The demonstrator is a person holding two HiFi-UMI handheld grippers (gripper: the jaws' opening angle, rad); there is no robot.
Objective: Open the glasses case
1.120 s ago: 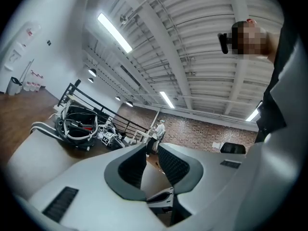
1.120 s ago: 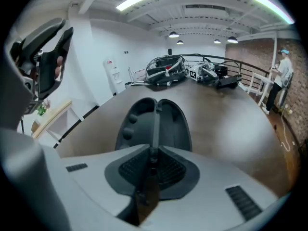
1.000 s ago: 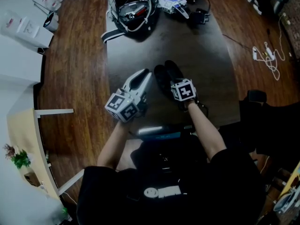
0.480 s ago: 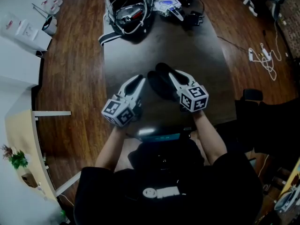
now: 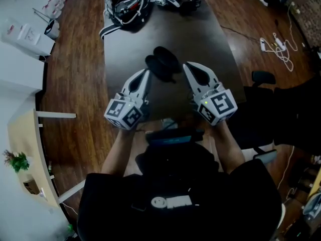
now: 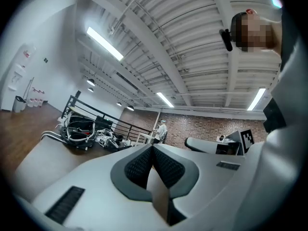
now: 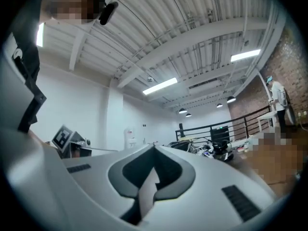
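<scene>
Head view, from the left: white boxes (image 5: 27, 31) stand at the far edge, with a small plant (image 5: 15, 160) lower down. A dark table (image 5: 120, 59) runs up the middle, and a tangle of gear (image 5: 125, 1) lies at its far end.

The left gripper (image 5: 146, 73) is held over the near part of the table, pointing away from the person, with its marker cube (image 5: 124, 113) toward the camera. In the left gripper view its jaws meet tip to tip with nothing between them, and the grey pads (image 6: 139, 165) lie against each other.

The case (image 5: 161, 63) lies on the table just beyond the two gripper tips and between them. It shows as two dark oval halves side by side, so it appears to be lying open. Neither gripper touches it.

The right gripper (image 5: 187, 66) is held beside the case, level like the other one, and its cube (image 5: 218, 106) is nearer the person. The right gripper view shows its jaws pressed together and empty.

Farther right, a white cable (image 5: 276, 46) lies loose on the wooden floor (image 5: 80, 79).
</scene>
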